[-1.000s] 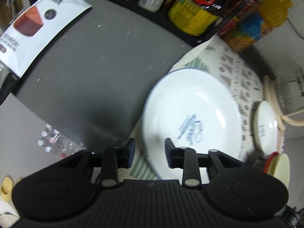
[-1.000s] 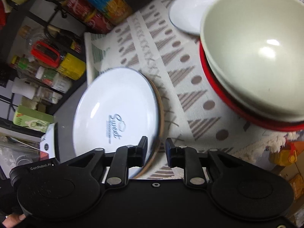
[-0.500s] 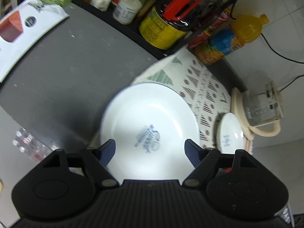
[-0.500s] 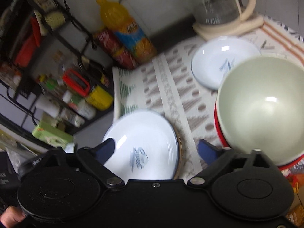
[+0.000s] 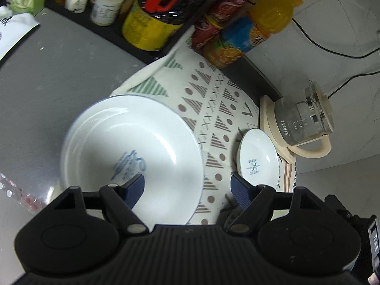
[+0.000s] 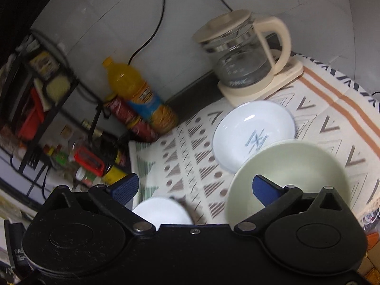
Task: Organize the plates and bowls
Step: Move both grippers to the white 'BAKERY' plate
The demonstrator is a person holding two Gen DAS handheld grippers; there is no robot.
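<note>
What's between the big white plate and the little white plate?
Only bare patterned cloth lies between the big plate and the little plate, as the left wrist view shows.

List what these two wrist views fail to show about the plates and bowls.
- Large white plate: left view blurs its blue print; right view shows only a sliver behind the claw body.
- Pale green bowl: right claw hides its near rim and whatever lies beneath.
- Small plate: its print is blurred.
</note>
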